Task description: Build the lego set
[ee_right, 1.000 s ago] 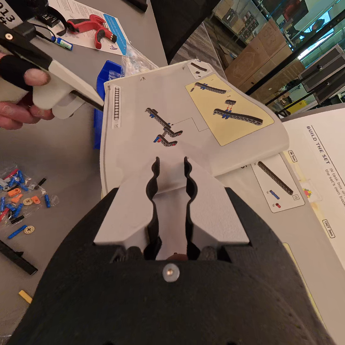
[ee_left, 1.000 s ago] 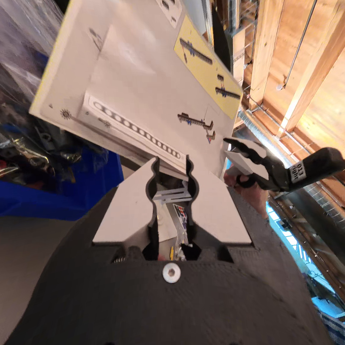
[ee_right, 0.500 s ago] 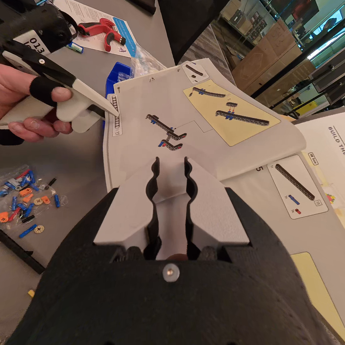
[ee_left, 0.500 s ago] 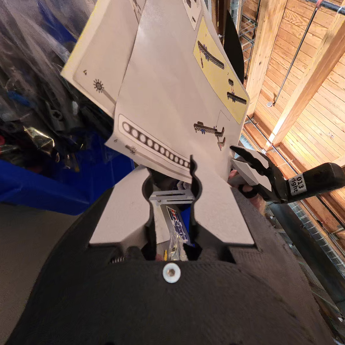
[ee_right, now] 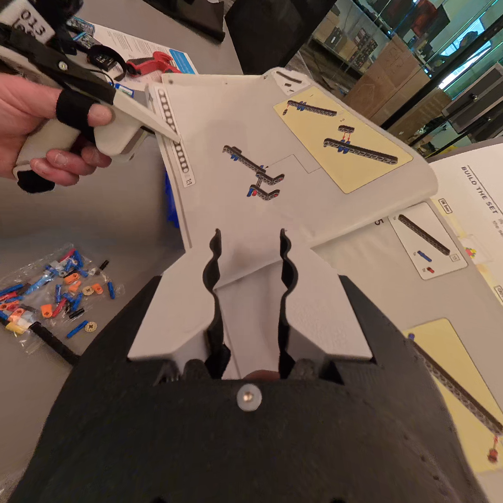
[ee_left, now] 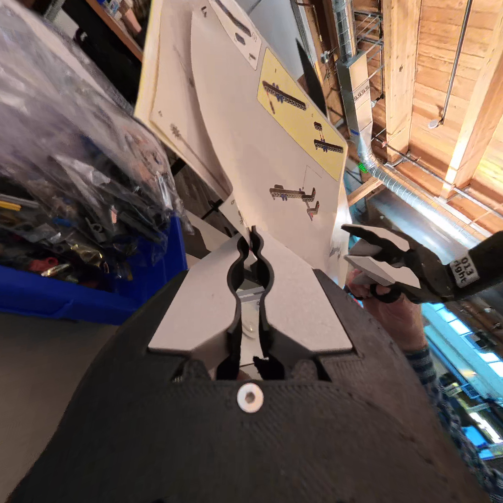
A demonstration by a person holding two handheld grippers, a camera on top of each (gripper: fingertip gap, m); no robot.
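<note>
The instruction booklet lies open on the grey table, and one page (ee_right: pixel 272 136) is lifted and curled. My left gripper (ee_left: pixel 251 234) is shut on that page's (ee_left: pixel 258 163) outer edge; it also shows in the right wrist view (ee_right: pixel 168 133), pinching the edge by a printed strip. My right gripper (ee_right: pixel 250 234) is open, with the page's lower edge between and beyond its fingers. It also shows in the left wrist view (ee_left: pixel 344 242), beside the page. A clear bag of small blue, orange and red Lego parts (ee_right: pixel 54 288) lies to the left.
A blue bin (ee_left: pixel 81 294) heaped with bagged parts stands behind the lifted page. A black beam (ee_right: pixel 54 343) lies by the parts bag. A white task sheet (ee_right: pixel 484 190) is at the right. A red tool (ee_right: pixel 152 64) rests on a leaflet at the back. Tip to tip, the grippers are about 15 cm apart. Both grippers' tips are roughly 25 cm from the black beam (ee_right: pixel 54 343).
My left gripper has closed on the page's edge and raised it more upright. My right gripper's jaws have opened wider.
</note>
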